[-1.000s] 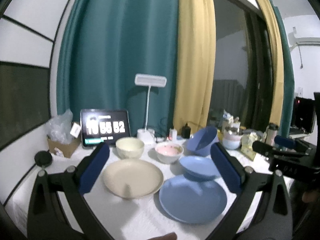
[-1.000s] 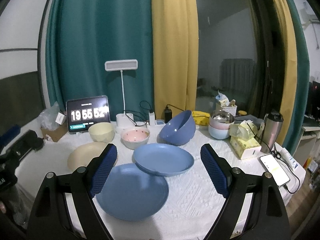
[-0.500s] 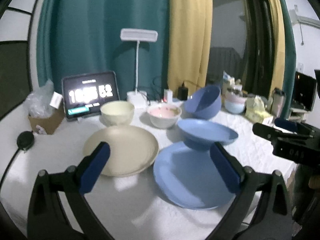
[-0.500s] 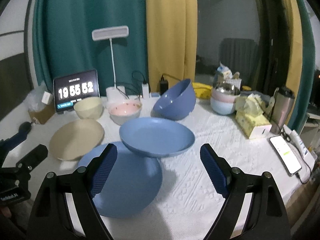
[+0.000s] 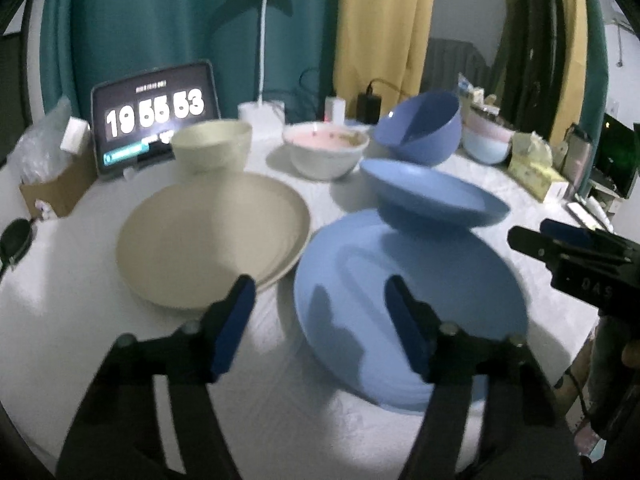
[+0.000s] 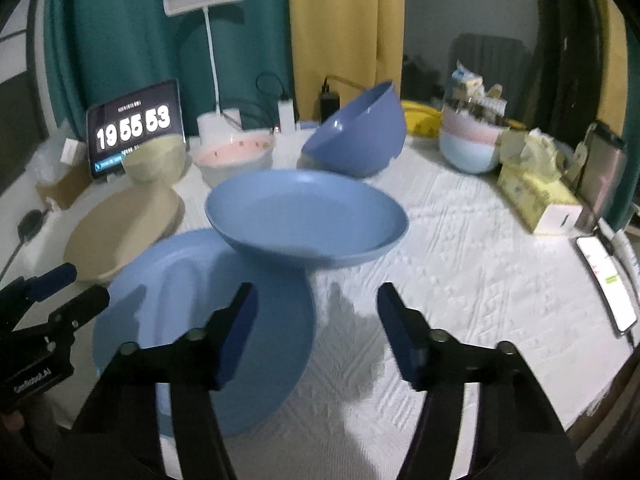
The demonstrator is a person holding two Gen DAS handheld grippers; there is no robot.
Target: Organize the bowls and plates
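**Stack-slip risk on the blue plates**

Left gripper (image 5: 320,316) and right gripper (image 6: 316,320): fingers have just been closing, now half-open, nothing between them. Shallow blue plate (image 6: 306,218) is propped tilted on the large blue plate (image 5: 404,304) on the tabletop (image 6: 460,264); a nudge could slide it. Smooth, glossy, thin rims are hard to pinch.

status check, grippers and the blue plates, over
Left gripper and right gripper empty, jaws just closing partway. Shallow blue dish overlaps large blue plate. Nothing blocking.
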